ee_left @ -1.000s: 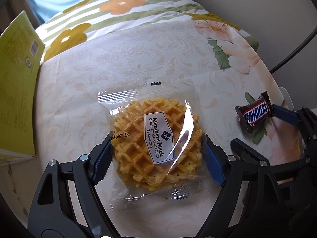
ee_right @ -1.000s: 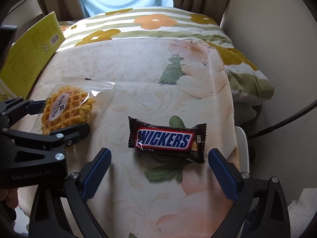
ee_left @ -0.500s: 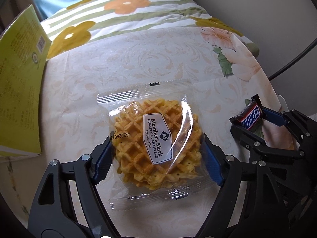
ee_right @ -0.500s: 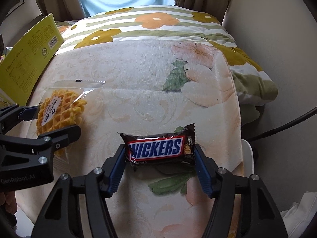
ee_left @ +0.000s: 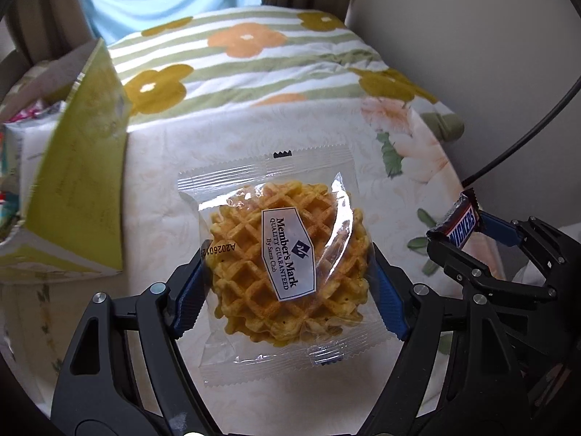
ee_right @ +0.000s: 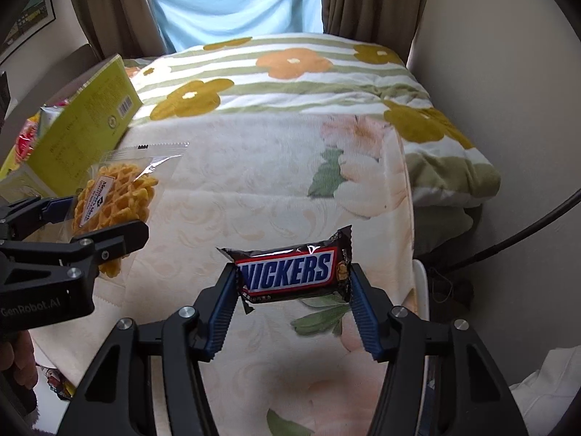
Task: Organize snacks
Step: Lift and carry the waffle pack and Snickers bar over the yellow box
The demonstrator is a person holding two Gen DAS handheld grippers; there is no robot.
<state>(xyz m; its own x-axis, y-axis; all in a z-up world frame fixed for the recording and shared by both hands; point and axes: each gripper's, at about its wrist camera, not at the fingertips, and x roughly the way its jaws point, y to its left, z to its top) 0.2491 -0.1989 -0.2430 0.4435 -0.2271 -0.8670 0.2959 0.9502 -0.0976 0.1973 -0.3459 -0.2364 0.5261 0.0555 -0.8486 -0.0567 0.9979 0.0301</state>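
Blue pads: your left gripper has them pressed against both sides of a waffle pack; jaws pinching it
Waffle pack: clear wrapper with a golden round waffle inside and a white label; held flat above the cloth, its far sealed edge pointing away from you
Right gripper: jaws pinching a chocolate bar by its two crimped ends; in the left view this gripper sits to the right of the waffle pack, apart from it
Chocolate bar: brown wrapper, red-edged blue lettering facing your right camera; lifted off the cloth, tilted slightly up at its right end
Cloth: cream with pale pink flowers and green leaves; it covers the surface under both snacks
Box: yellow-green cardboard, open, at the far left; its flap stands just beside the waffle pack; colourful packets show inside, too blurred to name
Blanket: green and white stripes with orange and mustard flowers, beyond the cloth
Curtains: brown, framing a light blue window behind
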